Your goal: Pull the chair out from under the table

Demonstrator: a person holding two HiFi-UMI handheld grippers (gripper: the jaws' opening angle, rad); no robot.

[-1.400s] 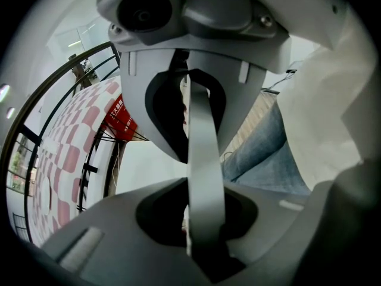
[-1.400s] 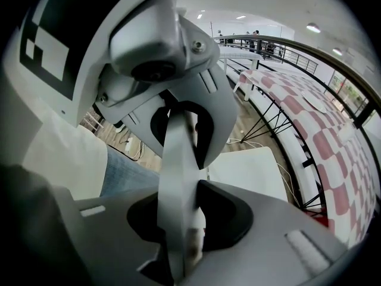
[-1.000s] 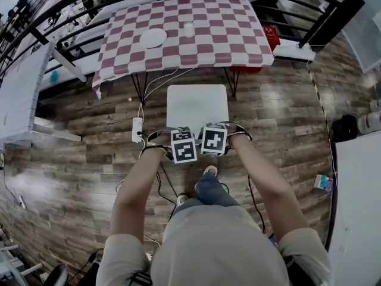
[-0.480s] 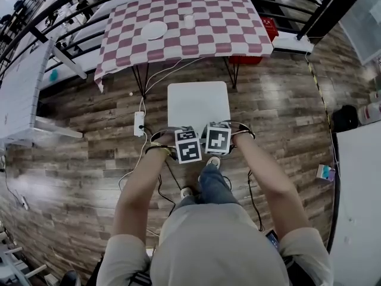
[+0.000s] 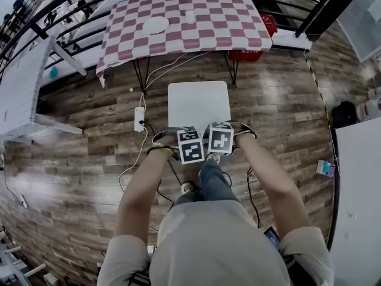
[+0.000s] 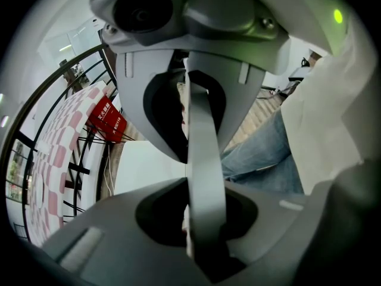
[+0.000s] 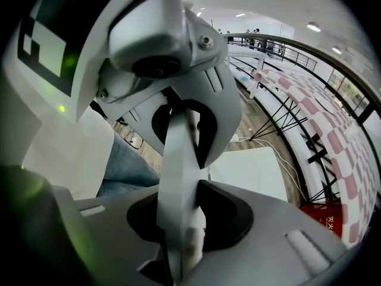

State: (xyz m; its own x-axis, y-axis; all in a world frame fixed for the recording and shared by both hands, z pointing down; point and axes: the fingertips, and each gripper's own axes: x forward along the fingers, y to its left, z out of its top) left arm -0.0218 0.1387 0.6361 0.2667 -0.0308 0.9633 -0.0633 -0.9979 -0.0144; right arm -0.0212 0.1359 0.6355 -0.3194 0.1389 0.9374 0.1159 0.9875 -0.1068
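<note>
Chair (image 5: 198, 103): seat clear of the table (image 5: 184, 34) at 12 o'clock.
Left gripper (image 6: 201, 189): clamped on the backrest (image 6: 199, 142), for pulling.
Right gripper (image 7: 178, 201): clamped likewise, at its 3 o'clock.

This looks like a large indoor hall used as a test space. A table under a red-and-white checked cloth (image 5: 184, 25) stands on brown wood-plank flooring (image 5: 77, 159). A black metal railing (image 5: 324, 14) runs behind the table, and a white power strip with loose cables (image 5: 139, 119) lies in front of it.

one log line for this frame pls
task: chair pull-out | left gripper: shut on chair back | right gripper: shut on chair back | chair seat: clear of checkered table
</note>
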